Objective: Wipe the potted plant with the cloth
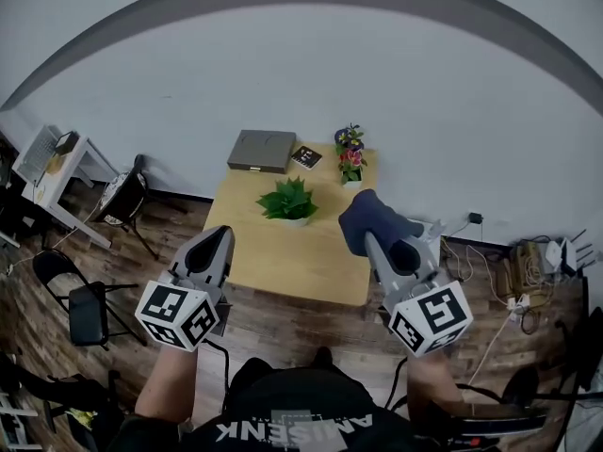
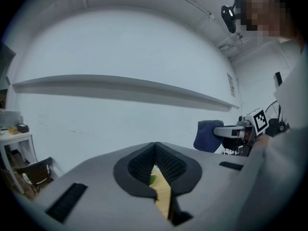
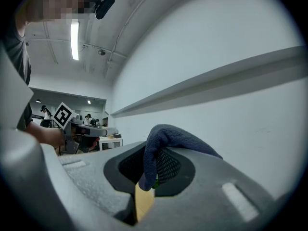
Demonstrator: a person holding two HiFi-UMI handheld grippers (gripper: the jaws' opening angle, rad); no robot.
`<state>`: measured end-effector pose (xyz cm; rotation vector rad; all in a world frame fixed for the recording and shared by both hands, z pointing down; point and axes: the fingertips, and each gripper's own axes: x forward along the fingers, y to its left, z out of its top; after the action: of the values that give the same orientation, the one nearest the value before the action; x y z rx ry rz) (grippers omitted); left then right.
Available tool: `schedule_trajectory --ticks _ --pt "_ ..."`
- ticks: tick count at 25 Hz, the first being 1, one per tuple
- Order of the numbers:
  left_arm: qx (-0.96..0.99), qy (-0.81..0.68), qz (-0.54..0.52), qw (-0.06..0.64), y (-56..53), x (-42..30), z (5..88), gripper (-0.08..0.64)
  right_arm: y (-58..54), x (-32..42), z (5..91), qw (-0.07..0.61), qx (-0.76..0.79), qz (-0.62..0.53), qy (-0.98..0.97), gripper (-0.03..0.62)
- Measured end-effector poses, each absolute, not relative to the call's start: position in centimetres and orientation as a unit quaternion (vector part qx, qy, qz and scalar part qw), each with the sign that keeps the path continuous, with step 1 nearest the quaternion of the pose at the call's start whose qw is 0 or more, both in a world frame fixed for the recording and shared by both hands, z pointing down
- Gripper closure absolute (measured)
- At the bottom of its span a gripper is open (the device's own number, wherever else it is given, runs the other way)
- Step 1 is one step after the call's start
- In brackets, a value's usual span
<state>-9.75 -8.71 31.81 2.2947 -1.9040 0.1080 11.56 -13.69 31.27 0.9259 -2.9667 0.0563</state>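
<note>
Pinching the dark blue cloth between closed jaws, the right tool hangs off the 4 o'clock edge of the worktop; the left tool, jaws together and empty, sits near 8 o'clock. The potted plant stands mid-worktop, at 12 o'clock from both. Only a fold of cloth looks gripped, so it could slip out mid-wipe; a firm push might tip the unsteadied pot, and a wide sweep could catch the flower pot at 1 o'clock.

Navy cloth, green potted plant
</note>
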Motion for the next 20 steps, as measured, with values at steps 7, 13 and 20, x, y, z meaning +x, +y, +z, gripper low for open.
schedule_trajectory --ticks 7,13,20 --pt "0.790 -0.607 0.063 0.063 -12.4 -11.5 32.7 0.495 -15.8 9.9 31.6 0.025 0.324 0.011 -0.946 0.565" --pt "0.821 -0.562 0.093 0.040 -15.2 -14.1 33.0 0.476 -17.3 7.9 31.8 0.028 0.380 0.020 -0.924 0.565" --pt "0.842 -0.527 0.113 0.032 -18.1 -17.3 34.1 0.476 -18.3 5.7 32.0 0.029 0.436 0.026 -0.899 0.565"
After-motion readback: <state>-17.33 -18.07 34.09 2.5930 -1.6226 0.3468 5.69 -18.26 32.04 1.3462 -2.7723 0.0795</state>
